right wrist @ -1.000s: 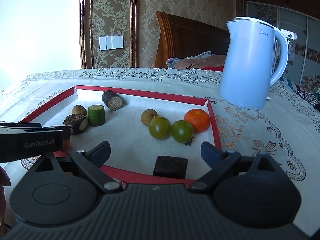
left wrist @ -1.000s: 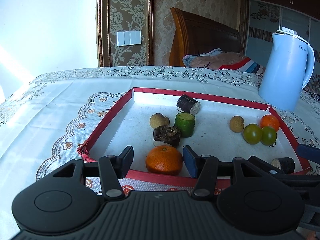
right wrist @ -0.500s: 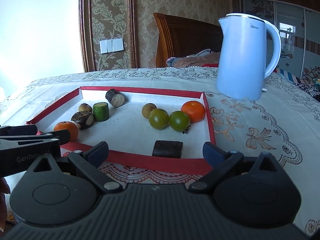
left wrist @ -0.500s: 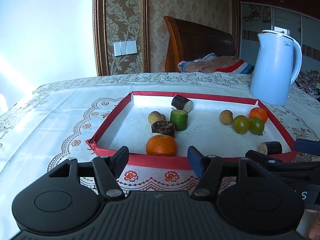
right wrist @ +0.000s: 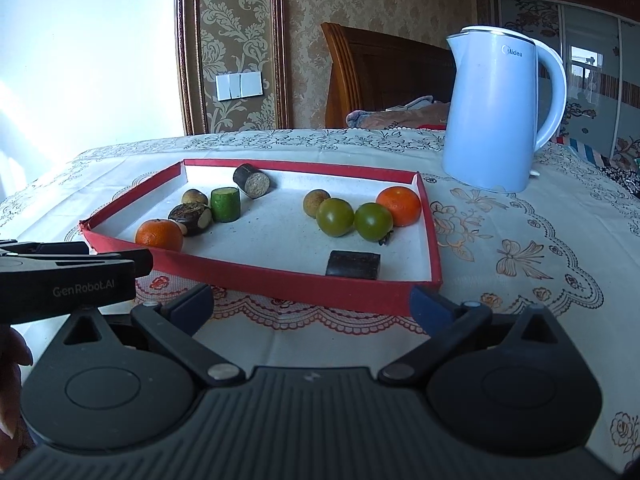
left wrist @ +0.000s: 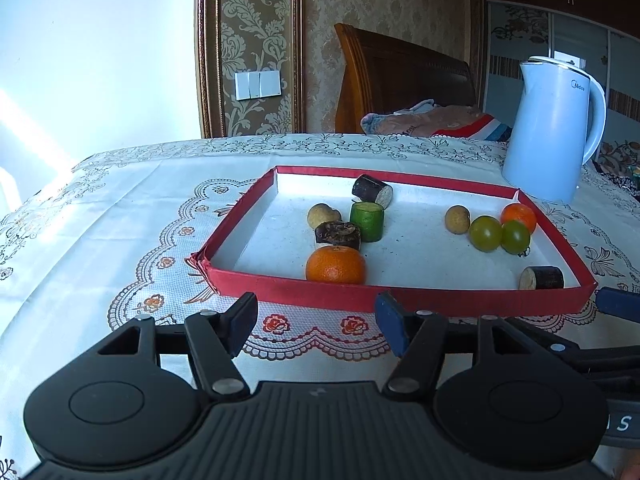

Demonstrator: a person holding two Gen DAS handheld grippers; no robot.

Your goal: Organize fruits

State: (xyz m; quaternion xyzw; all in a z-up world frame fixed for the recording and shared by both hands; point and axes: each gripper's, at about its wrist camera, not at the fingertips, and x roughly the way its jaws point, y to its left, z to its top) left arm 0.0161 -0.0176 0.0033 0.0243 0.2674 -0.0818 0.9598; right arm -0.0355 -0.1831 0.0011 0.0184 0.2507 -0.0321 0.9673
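Jaws of both grippers stand wide apart and hold nothing. The left gripper (left wrist: 316, 328) hangs over the lace-patterned tablecloth (left wrist: 120, 216) just short of the near wall of the red tray (left wrist: 320, 292), touching neither; its black fingers point toward the near orange (left wrist: 335, 265), which lies inside the tray against that front wall. The right gripper (right wrist: 310, 306) sits likewise before the tray's near right corner, jaws spread even wider, with a dark cut stalk piece (right wrist: 353, 265) lying on its side just beyond the wall between them.

Inside the tray the fruit falls in two loose groups. On the left, behind the near orange, a dark brown piece (left wrist: 337, 235) touches a green cylinder (left wrist: 367, 222) standing upright, with a small tan fruit (left wrist: 323, 216) beside them and another dark stalk piece (left wrist: 372, 191) tipped over near the back wall. On the right, two green tomatoes (right wrist: 354, 218) sit touching each other, a second orange (right wrist: 399, 206) just behind them by the right wall, and a tan round fruit (right wrist: 316, 203) at their left.

A pale blue kettle (right wrist: 496, 112) stands on the table outside the tray, past its far right corner.
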